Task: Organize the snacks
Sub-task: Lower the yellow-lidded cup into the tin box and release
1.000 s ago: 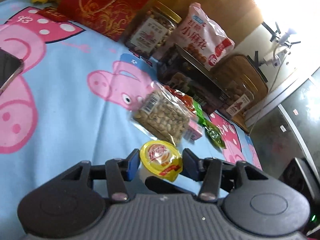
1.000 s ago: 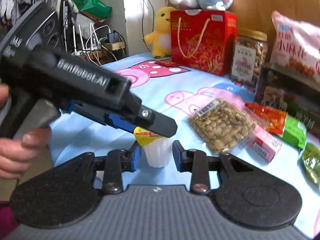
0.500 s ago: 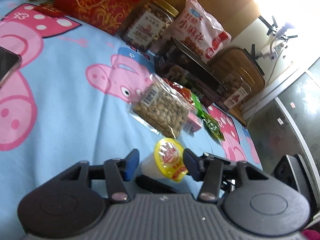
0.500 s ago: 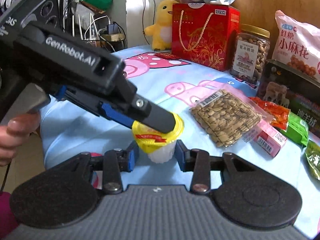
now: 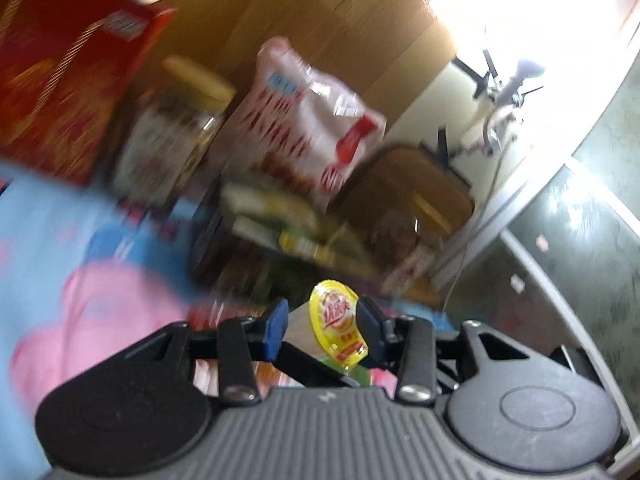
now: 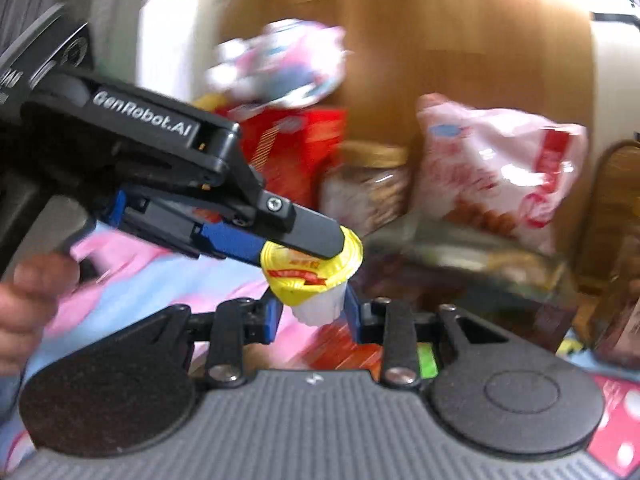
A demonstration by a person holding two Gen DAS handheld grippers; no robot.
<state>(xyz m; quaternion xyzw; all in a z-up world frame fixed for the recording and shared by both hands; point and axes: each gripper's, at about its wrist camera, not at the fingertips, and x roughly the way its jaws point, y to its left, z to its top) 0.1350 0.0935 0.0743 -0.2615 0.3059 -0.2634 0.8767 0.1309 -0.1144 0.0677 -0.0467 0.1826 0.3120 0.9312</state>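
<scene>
A small jelly cup (image 5: 335, 316) with a yellow foil lid and a white ribbed body (image 6: 320, 304) hangs in the air between both grippers. In the left wrist view it lies tilted, and my left gripper (image 5: 322, 328) is shut on it. From the right wrist view, the left gripper's black finger (image 6: 312, 228) lies across the lid. My right gripper (image 6: 314, 316) flanks the cup's white body from below. Its jaws are closing, with the blue pads against the cup. Both views are motion-blurred.
Along the back stand a red gift box (image 5: 60, 80), a nut jar (image 5: 172, 132), a pink-and-white snack bag (image 5: 312, 120), a dark box (image 5: 248, 232) and a brown container (image 5: 416, 200). A blue cloth with pink pigs (image 5: 80, 280) lies below. A person's hand (image 6: 24, 304) holds the left gripper.
The cup has left the cloth. Both grippers have risen with it and moved toward the back row of snacks. The left jaws have closed on the cup.
</scene>
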